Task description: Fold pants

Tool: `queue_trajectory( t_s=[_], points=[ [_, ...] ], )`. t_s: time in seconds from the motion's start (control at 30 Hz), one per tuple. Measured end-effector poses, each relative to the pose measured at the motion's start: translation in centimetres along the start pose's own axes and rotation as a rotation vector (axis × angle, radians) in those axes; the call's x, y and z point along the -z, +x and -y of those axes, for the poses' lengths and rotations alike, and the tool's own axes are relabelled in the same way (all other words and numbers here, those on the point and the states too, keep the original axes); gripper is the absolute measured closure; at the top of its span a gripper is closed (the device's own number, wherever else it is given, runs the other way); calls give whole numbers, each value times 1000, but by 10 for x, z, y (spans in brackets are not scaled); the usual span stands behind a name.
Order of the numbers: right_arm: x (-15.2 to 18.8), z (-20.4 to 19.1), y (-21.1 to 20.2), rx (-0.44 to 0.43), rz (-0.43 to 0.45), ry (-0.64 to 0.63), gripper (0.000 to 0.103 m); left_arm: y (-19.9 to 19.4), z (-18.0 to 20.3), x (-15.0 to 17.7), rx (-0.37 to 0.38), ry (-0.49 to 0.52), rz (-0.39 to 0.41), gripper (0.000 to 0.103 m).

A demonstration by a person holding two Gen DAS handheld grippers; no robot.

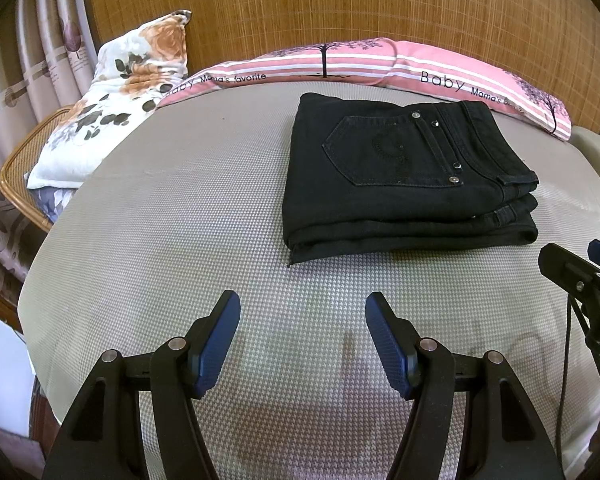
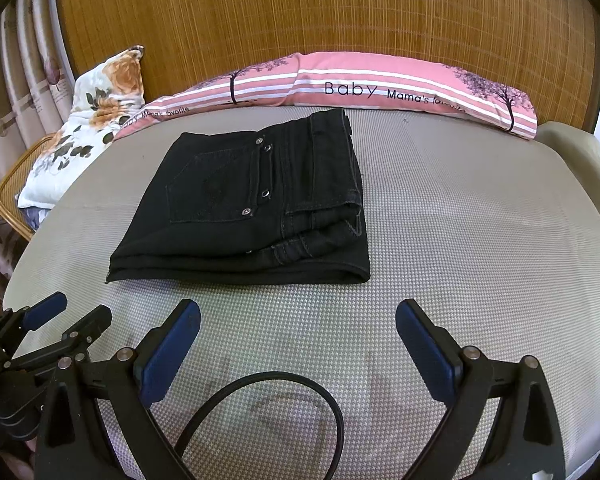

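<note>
A grey woven mattress (image 1: pixel 180 208) carries black denim pants (image 1: pixel 400 184), folded into a thick rectangle toward its far edge, near the pink striped pillow (image 1: pixel 340 64). Left gripper (image 1: pixel 303 344) and right gripper (image 2: pixel 298 344) hover at the near edge, jaws apart, empty.

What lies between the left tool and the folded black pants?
Nothing: only bare grey mattress cover separates the open left tool from the folded black pants. The left wrist view shows this plainly; the right wrist view agrees.
</note>
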State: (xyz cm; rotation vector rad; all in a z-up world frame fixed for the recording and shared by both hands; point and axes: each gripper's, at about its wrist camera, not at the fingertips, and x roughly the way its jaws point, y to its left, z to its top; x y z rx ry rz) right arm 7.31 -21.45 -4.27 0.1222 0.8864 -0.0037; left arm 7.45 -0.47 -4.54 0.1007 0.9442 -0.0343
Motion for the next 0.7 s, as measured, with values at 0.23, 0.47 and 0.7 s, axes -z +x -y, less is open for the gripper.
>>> queue_trajectory(
  t_s=[0.23, 0.47, 0.7],
  points=[
    [0, 0, 1, 1, -2, 1, 6, -1, 0, 0, 1, -1, -1, 37],
    [1, 0, 1, 3, -4, 3, 6, 3, 0, 3, 9, -1, -5, 37],
    [1, 1, 1, 6, -4, 5, 6, 3, -1, 1, 12, 4, -7, 37]
  ],
)
